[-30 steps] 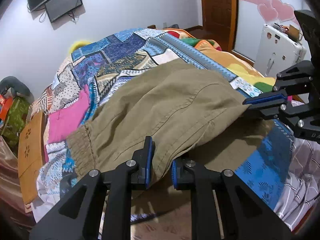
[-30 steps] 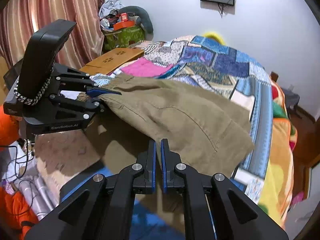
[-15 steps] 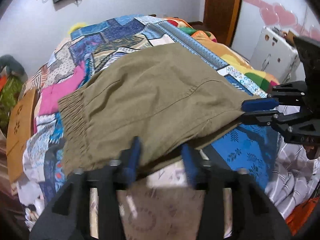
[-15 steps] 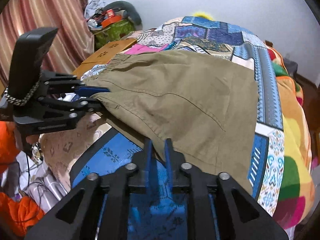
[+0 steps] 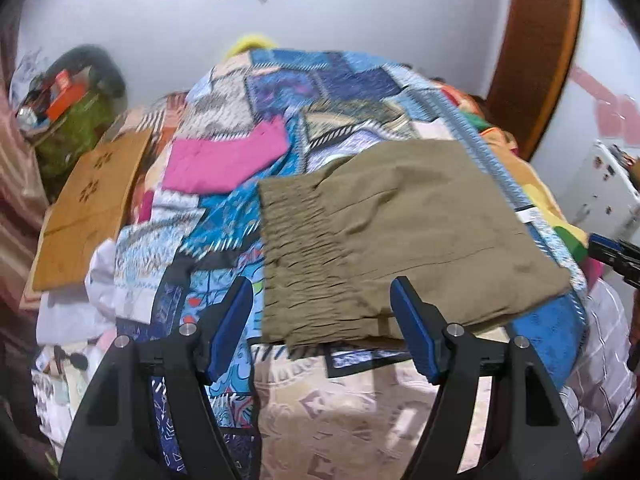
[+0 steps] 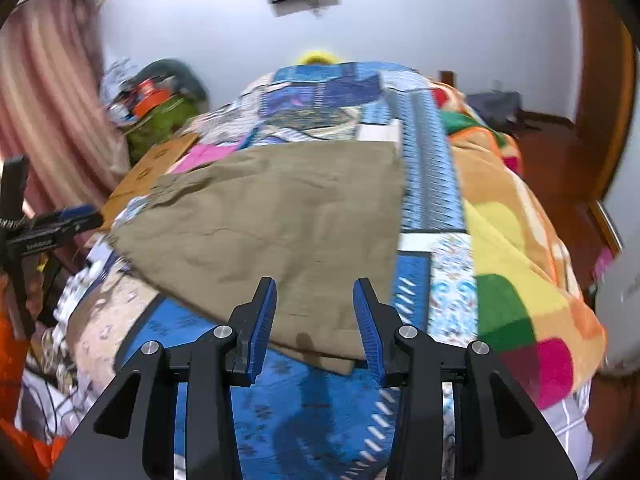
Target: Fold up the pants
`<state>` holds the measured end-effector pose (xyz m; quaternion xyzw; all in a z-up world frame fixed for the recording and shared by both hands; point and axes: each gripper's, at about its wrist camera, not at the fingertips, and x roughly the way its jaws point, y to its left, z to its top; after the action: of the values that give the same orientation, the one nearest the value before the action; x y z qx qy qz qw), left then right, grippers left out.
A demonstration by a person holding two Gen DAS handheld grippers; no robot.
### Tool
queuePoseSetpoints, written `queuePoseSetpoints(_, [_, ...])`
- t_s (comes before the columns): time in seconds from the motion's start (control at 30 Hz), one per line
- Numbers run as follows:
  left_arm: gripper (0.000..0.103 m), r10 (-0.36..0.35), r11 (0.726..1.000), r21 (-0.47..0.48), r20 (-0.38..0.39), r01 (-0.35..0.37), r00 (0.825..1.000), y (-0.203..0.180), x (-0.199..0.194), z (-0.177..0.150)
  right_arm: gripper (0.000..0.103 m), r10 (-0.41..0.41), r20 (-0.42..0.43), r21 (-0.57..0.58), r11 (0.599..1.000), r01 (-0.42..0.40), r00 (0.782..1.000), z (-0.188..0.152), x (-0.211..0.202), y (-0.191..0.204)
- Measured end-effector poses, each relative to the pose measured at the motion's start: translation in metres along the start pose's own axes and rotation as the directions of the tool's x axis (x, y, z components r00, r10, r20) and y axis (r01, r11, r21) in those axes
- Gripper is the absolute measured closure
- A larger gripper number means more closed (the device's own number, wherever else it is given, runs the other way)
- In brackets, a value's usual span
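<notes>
The olive-khaki pants [image 5: 404, 232] lie folded flat on the patchwork quilt [image 5: 320, 92], with the gathered elastic waistband [image 5: 304, 264] toward the left. My left gripper [image 5: 324, 320] is open and empty, its blue pads just short of the near edge of the waistband. In the right wrist view the pants [image 6: 280, 216] lie in front of my right gripper [image 6: 314, 316], which is open and empty just above the near folded edge. The other gripper shows at the left edge of that view [image 6: 48, 232].
A brown cardboard board [image 5: 88, 208] lies on the bed's left side. A cluttered green bag [image 5: 72, 120] stands by the wall. A yellow, orange and green blanket [image 6: 512, 240] covers the bed's right side. A wooden door [image 5: 536, 48] and a white cabinet [image 5: 600, 192] are to the right.
Both grippers opened and let go of the pants, which now lie flat on the quilt. Both grippers pulled back toward the bed's near edge.
</notes>
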<state>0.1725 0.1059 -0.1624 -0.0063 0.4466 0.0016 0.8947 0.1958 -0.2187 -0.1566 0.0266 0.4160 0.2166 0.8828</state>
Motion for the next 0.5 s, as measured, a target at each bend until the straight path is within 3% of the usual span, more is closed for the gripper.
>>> queuePoseSetpoints(0.2, [0.034, -0.043, 0.994, -0.103, -0.089, 0.034, 0.995, 0.013, 0.035, -0.011, 0.067, 0.024, -0.038, 0.116, 0.993, -0.019, 0.999, -0.012, 0.017, -0.018])
queuePoseSetpoints(0.23, [0.037, -0.054, 0.993, -0.11, -0.094, 0.043, 0.994, 0.012, 0.038, -0.013, 0.067, 0.033, -0.045, 0.121, 0.992, -0.027, 0.998, -0.014, 0.021, -0.017])
queuePoseSetpoints(0.3, [0.054, -0.095, 0.991, -0.106, -0.11, 0.084, 0.989, 0.009, 0.041, -0.015, 0.067, 0.049, -0.07, 0.125, 0.991, -0.04, 0.996, -0.019, 0.029, -0.015])
queuePoseSetpoints(0.33, [0.054, -0.095, 0.991, -0.101, -0.11, 0.084, 0.989, 0.007, 0.04, -0.015, 0.067, 0.057, -0.088, 0.125, 0.991, -0.046, 0.994, -0.023, 0.035, -0.014])
queuePoseSetpoints(0.4, [0.057, -0.063, 0.996, -0.061, -0.093, 0.057, 0.994, 0.001, 0.035, -0.015, 0.067, 0.069, -0.139, 0.12, 0.991, -0.053, 0.988, -0.031, 0.047, -0.01])
queuePoseSetpoints(0.5, [0.059, 0.003, 1.0, 0.0, -0.075, -0.003, 0.997, -0.006, 0.03, -0.014, 0.071, 0.048, -0.127, 0.074, 0.997, -0.039, 0.991, -0.036, 0.047, -0.004])
